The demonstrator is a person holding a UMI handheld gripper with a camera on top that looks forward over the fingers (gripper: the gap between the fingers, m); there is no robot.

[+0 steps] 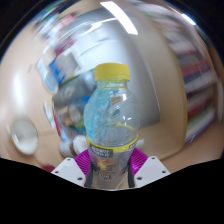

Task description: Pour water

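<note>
A clear bottle [112, 125] with a yellow cap [112, 72] is seen held in the tool [110, 160]. The bottle is gripped low on its body, where a yellow label band is wrapped round it. The pink pads [84, 153] are pressed against the bottle on the left and right, with no gap visible at either side. The tool is thus closed to the bottle's width and no further.

The bottle is shown roughly upright, with a slight lean to the left. The cap is in place on the neck. The plastic is transparent with a bluish tint; the water level inside cannot be read with certainty.

The bottle is carried above the desk [40, 115], a light wooden surface seen to the left and behind. A white round object [22, 132], perhaps a cup or bowl, is noted on the desk at the left, well apart from the bottle. Behind the bottle, on the left, a cluster of blue and white items [60, 70] is seen, too blurred to be identified. On the far right, shelves [195, 75] with rows of coloured items are visible, also blurred. A bright ceiling light strip [118, 14] is seen at the far top.

No hand or sleeve is visible in the view.
</note>
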